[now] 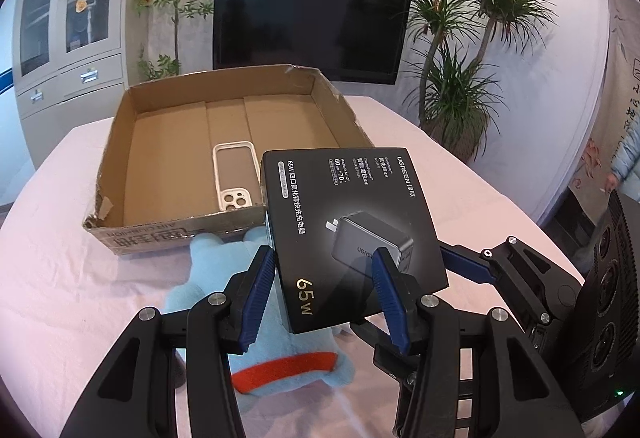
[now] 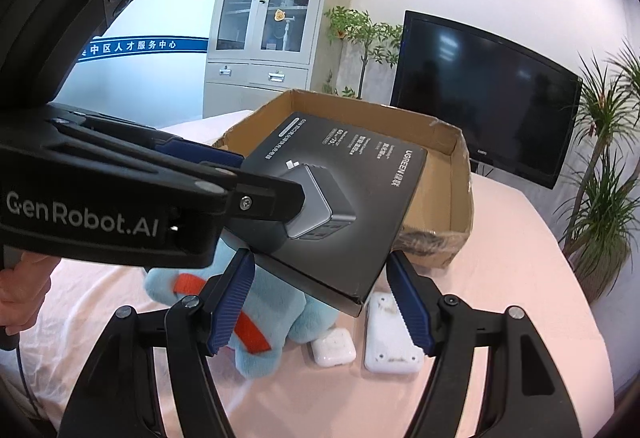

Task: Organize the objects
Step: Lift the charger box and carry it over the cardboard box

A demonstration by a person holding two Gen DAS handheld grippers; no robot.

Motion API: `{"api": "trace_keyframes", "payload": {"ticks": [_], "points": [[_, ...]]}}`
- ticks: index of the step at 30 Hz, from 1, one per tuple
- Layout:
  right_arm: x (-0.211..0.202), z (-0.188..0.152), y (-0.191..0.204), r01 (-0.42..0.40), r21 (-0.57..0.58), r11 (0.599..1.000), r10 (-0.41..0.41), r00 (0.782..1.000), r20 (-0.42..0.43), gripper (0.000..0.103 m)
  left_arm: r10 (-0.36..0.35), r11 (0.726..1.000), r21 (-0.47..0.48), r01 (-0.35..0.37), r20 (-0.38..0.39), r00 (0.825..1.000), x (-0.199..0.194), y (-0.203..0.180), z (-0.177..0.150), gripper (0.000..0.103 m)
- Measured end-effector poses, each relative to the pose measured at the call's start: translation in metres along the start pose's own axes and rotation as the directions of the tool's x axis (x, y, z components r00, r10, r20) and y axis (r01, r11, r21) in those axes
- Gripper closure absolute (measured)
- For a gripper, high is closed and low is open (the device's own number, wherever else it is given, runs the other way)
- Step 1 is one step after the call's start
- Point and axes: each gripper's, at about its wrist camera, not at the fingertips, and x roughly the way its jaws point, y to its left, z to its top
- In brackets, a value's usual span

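Grippers first: we see the left gripper [image 1: 326, 292] reaching forward with its blue fingers [image 1: 256, 298] clamped on the near end of the black charger box [image 1: 352, 222], one pad on the box's left side face, the other pressed on its printed top near the right edge. The box is lifted off the table [image 1: 60, 278], tilted, its far end above the near wall of the cardboard box [image 1: 120, 142].

From the right wrist view, we see the same left gripper crossing from the left, its black arm lying over the charger box's printed face. The right gripper [image 2: 320, 302] sits lower and to the right, its jaws spread wide with nothing between them; the corner of the charger box hangs just above the gap. A bare hand [image 2: 20, 286] shows at the left edge, cut off by the frame.

Inside the cardboard box lies a phone case [image 1: 236, 178], camera cutouts toward us; the charger box covers its right edge. Under the held box lies a blue plush toy [image 1: 208, 286] with an orange band; we cannot make out its full shape, as the grippers and box hide most of it. Beside it on the pink cloth rest a small white case [image 2: 334, 348] and a white rectangular device [image 2: 388, 338], the latter partly behind the right gripper's finger.
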Motion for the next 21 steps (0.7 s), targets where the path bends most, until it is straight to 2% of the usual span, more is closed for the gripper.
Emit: {"api": "trace_keyframes", "payload": {"ticks": [13,21], "points": [[0.013,0.013,-0.001,0.006,-0.03,1.0,-0.006,1.0,0.012,0.036,0.015,1.0,0.002,-0.015,0.029,0.999,0.008,0.014,0.016,0.055],[0.042,0.029,-0.004,0.004,-0.048,0.999,-0.003,1.0,0.009,0.036,0.045,0.999,0.006,-0.046,0.036,0.998,0.032,0.036,0.039,0.055]]}}
